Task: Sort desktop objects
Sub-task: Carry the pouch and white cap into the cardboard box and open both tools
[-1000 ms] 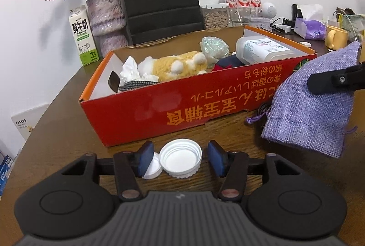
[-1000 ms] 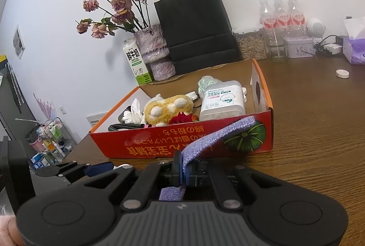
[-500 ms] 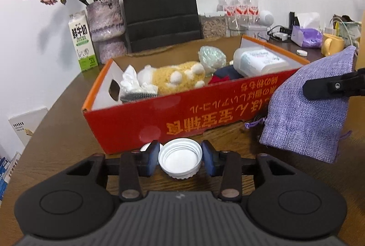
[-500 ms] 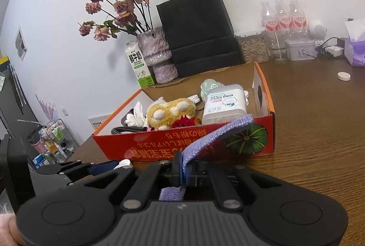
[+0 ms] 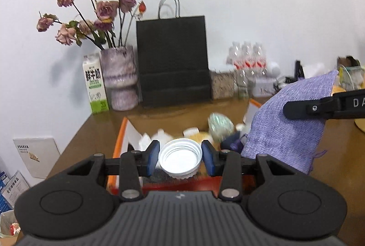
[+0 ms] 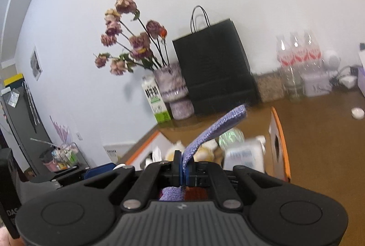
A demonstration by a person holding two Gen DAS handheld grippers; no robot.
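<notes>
Left gripper (image 5: 180, 159), blue pads pinching a white jar lid (image 5: 180, 161) by its rim, is holding it in the air above the near wall of the red-and-orange cardboard box (image 5: 119, 148); the jaws have just been closing on the lid. Right gripper (image 6: 183, 169), jaws pressed together on the edge of a lilac woven pouch (image 6: 213, 132), is carrying it over the same box, the cloth hanging beside the lid in the left view. Blurred in the box: a yellow plush toy (image 6: 206, 151) and a white container (image 6: 244, 157). Behind, on the brown table (image 6: 324, 143): milk carton (image 5: 95, 84), vase of dried roses (image 5: 119, 80), black paper bag (image 5: 172, 61), water bottles (image 6: 296, 56).
</notes>
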